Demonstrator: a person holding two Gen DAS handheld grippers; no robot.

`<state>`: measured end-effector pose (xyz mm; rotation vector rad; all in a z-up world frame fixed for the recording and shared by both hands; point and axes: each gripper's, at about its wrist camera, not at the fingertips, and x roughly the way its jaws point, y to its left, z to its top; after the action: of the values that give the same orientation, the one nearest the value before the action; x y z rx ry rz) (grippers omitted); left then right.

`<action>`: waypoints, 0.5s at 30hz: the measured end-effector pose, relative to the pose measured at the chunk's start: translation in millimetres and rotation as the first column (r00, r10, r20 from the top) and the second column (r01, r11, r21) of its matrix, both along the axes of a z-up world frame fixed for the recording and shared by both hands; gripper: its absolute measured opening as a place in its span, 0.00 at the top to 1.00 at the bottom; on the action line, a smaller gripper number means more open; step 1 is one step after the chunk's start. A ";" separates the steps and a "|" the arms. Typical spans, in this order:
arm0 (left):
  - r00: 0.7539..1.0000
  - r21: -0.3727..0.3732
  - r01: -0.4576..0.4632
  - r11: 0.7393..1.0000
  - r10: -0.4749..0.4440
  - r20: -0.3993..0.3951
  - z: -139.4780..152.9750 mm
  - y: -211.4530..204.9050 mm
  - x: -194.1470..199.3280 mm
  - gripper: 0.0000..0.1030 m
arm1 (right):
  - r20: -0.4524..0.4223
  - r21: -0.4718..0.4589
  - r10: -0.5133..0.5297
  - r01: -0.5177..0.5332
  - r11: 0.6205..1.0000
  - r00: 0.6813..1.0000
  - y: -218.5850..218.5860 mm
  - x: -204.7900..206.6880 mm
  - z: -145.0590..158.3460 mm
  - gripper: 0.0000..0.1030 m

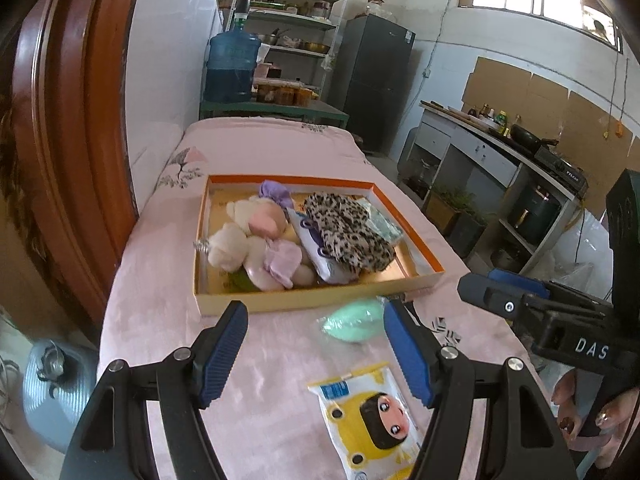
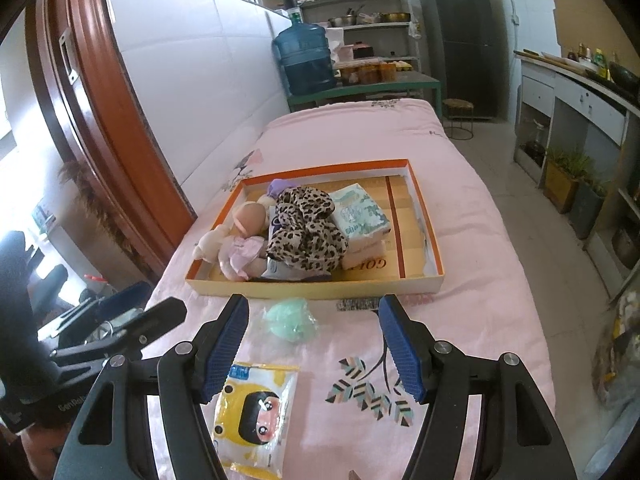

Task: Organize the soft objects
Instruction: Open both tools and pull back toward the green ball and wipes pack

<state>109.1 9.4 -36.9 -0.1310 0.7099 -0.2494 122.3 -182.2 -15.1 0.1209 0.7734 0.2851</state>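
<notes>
Both the left gripper [image 1: 316,354] and right gripper [image 2: 314,346] hang spread and empty over the bed [image 2: 460,320], since the green pouf [image 2: 291,319] and yellow tissue pack [image 2: 256,412] lie outside the orange-rimmed box [image 2: 316,287].

Both cameras ride on hand-held grippers and look forward and downward along their own fingers toward the shallow orange-rimmed box [image 1: 320,292] on the pink bedspread [image 1: 160,320]. The left wrist view stands on the near side of the box, slightly left of its centre line, close enough that its blue fingertips [image 1: 224,356] frame the box's near wall. The right wrist view sits beside it, right of that line, at similar closeness and tilt. Each view catches the other gripper at its edge. Both share the box, the bedspread before it, the blue water jug [image 1: 231,68] and shelving beyond the box's far side.
</notes>
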 end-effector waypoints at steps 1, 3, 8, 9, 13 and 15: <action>1.000 -0.008 -0.001 1.000 0.001 -0.005 -2.0 -0.3 -2.5 0.32 | 0.001 0.000 0.000 0.000 1.000 1.000 -0.1 -1.6 0.2 0.33; 1.000 -0.017 0.000 1.000 0.000 -0.010 -4.2 -0.6 -5.9 0.32 | 0.002 0.002 0.000 0.000 1.000 1.000 0.1 -3.8 0.2 0.33; 1.000 -0.046 0.010 0.999 -0.011 -0.021 -10.7 -2.6 -13.5 0.32 | 0.001 0.001 0.004 -0.004 1.000 1.000 0.8 -10.9 -1.9 0.33; 1.000 -0.054 0.013 0.998 -0.015 -0.025 -11.6 -2.9 -14.5 0.32 | 0.001 0.000 0.004 -0.004 1.000 1.000 1.0 -12.1 -2.2 0.33; 0.999 -0.054 0.018 0.998 -0.020 -0.046 -21.3 -6.2 -21.1 0.32 | 0.000 0.001 0.003 -0.003 1.000 1.000 0.9 -15.3 -3.4 0.33; 0.998 -0.056 0.022 0.998 -0.025 -0.058 -26.4 -8.6 -24.1 0.32 | -0.002 0.003 0.003 -0.003 1.000 1.000 0.4 -18.6 -5.4 0.33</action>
<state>85.0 0.9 -63.3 -0.1834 0.7639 -0.2887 103.7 -181.8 -20.5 0.1225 0.7751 0.2890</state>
